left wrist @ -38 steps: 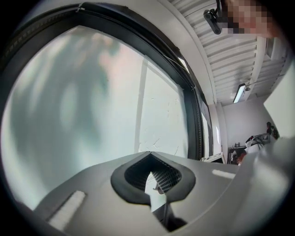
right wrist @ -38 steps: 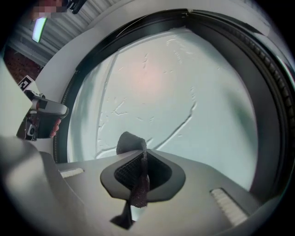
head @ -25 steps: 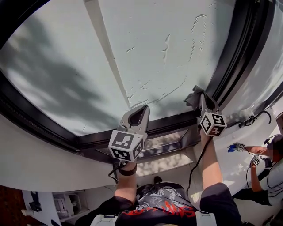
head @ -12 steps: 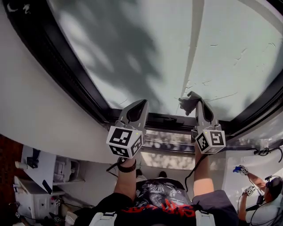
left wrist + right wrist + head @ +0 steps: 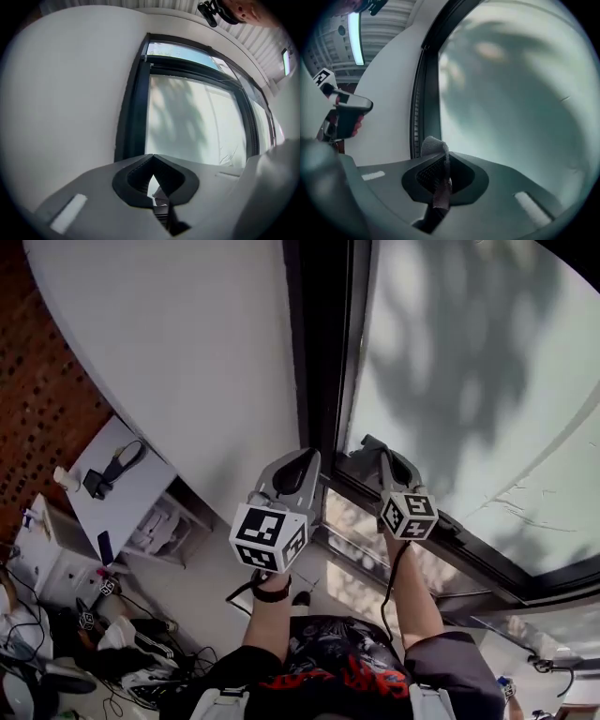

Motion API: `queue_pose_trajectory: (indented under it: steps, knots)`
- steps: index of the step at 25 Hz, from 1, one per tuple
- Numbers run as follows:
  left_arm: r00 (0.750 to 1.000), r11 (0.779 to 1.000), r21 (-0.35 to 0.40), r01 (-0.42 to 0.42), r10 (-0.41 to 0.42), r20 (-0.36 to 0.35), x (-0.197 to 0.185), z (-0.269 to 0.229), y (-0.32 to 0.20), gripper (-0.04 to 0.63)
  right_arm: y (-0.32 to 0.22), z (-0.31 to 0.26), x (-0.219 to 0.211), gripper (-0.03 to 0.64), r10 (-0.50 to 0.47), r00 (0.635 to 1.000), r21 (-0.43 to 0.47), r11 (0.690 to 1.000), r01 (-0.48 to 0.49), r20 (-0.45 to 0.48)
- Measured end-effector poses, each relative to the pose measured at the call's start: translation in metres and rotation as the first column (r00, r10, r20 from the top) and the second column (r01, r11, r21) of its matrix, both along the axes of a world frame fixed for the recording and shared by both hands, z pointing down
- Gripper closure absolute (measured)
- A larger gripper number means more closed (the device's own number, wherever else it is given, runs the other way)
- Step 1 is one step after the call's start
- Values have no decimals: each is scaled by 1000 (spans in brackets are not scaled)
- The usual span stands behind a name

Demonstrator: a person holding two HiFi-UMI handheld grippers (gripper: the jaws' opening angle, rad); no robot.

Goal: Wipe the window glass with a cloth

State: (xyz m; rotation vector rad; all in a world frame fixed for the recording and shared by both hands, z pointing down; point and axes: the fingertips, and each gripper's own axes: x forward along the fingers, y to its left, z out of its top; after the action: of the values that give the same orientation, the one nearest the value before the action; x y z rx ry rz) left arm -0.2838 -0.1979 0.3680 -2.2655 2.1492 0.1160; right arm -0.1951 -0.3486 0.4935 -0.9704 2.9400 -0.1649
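The window glass (image 5: 469, 371) fills the upper right of the head view, with tree shadows on it, and spreads ahead in both gripper views (image 5: 187, 122) (image 5: 511, 93). A small grey cloth (image 5: 364, 452) (image 5: 436, 154) is pinched in my right gripper (image 5: 380, 456) (image 5: 440, 164), which is held at the lower left corner of the pane, close to the black frame (image 5: 323, 334). Whether the cloth touches the glass I cannot tell. My left gripper (image 5: 302, 460) (image 5: 152, 158) is beside it, in front of the frame, jaws together with nothing between them.
A white wall (image 5: 187, 343) runs left of the frame, with a brick wall (image 5: 42, 399) beyond. Below left stands a white desk (image 5: 117, 498) with small devices, and cables lie on the floor (image 5: 141, 652). The black lower frame (image 5: 487, 563) runs off to the right.
The head view has swung left, so the window's left frame, wall and desk now show. Both grippers have moved left along the bottom of the pane to its left corner, the cloth still held.
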Motion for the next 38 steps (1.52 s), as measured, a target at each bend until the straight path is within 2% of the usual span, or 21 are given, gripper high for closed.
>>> queue_pose_trajectory:
  steps: [7,12,17,24,28,31,38]
  knots:
    - [997,997,-21,76,-76,-4,-44,13,28,595,-24,16,-56,600,-1,998,-6,1000,1,-59]
    - [995,995,-31,95,-95,1,-61,15,31,595,-33,17,-53,600,41,998,-16,999,-41,-52]
    - [997,996,-36,76,-77,-15,-70,18,26,595,-32,10,-36,600,99,994,-7,995,-99,-39]
    - [999,997,-54,-47,47,-1,-22,24,-14,595,-35,5,48,600,220,975,10,976,-220,-17]
    - [993,991,-55,-119,120,2,20,21,-30,595,-36,4,98,600,274,961,11,962,-274,-22]
    - [980,978,-64,-199,200,7,58,22,-46,595,-34,6,146,600,343,939,3,939,-343,-15]
    - [947,944,-92,-317,320,14,137,29,-75,595,-32,9,255,600,472,881,-20,881,-472,1]
